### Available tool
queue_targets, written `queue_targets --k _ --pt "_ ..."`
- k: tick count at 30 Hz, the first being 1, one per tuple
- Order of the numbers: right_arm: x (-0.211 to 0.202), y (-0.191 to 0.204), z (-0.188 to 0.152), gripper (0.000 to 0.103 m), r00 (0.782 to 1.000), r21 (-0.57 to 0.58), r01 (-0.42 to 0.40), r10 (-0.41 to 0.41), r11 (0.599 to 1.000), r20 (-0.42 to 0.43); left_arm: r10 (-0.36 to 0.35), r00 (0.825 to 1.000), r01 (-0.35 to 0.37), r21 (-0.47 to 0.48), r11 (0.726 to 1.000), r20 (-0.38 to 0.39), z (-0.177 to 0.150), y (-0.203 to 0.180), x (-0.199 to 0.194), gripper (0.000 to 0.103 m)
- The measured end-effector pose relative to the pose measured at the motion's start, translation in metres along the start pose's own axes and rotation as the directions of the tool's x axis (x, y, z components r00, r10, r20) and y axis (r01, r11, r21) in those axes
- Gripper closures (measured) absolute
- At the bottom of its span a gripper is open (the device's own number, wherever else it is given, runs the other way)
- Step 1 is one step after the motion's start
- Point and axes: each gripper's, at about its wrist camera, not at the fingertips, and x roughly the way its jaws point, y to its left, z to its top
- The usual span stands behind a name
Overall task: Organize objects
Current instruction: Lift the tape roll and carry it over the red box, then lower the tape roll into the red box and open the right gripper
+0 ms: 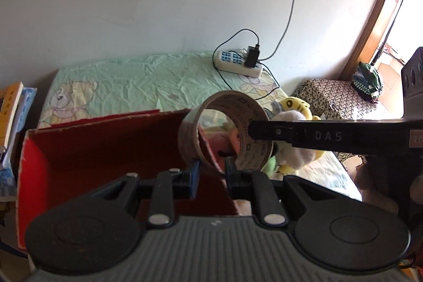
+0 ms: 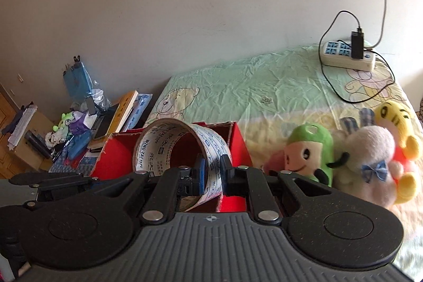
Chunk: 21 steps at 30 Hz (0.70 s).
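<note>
- The right gripper [image 2: 211, 171] pinches the wall of the tape roll [image 2: 182, 149] between its two fingers, and holds the roll above the red cardboard box [image 2: 238, 142].
- The left gripper [image 1: 211, 172] is a little spread; the roll's lower rim [image 1: 224, 134] sits between its fingers, but I cannot tell if they press it.
- Three plush toys [image 2: 351, 152] lie just beside the box on the green bedsheet [image 2: 251, 86].
- A power strip [image 2: 346, 56] lies near the wall.

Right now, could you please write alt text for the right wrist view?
The right gripper pinches the wall of a tape roll above an open red box. Three plush toys lie to its right on a green bedsheet.
</note>
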Motion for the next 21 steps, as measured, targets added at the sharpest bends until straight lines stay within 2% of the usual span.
queue_targets --k 4,7,12,16,21 --pt "0.043 0.023 0.009 0.09 0.996 -0.056 0.017 -0.022 0.998 -0.086 -0.001 0.999 0.0 -0.032 0.999 -0.049 0.006 0.046 0.012 0.088" --pt "0.079 0.032 0.009 0.09 0.983 -0.089 0.05 -0.065 0.995 -0.174 -0.017 0.993 0.01 -0.061 0.998 -0.115 0.004 0.075 0.036 0.088" --pt "0.123 0.042 0.007 0.091 0.944 -0.168 0.12 -0.165 0.978 -0.287 -0.051 0.972 0.024 -0.117 0.993 -0.23 -0.004 0.106 0.082 0.088" --pt "0.147 0.047 0.005 0.091 0.903 -0.251 0.162 -0.246 0.954 -0.352 -0.086 0.946 0.035 -0.164 0.986 -0.314 -0.005 0.119 0.111 0.089" --pt "0.163 0.054 0.007 0.091 0.868 -0.341 0.192 -0.321 0.92 -0.378 -0.102 0.923 0.038 -0.178 0.983 -0.37 -0.005 0.12 0.132 0.088"
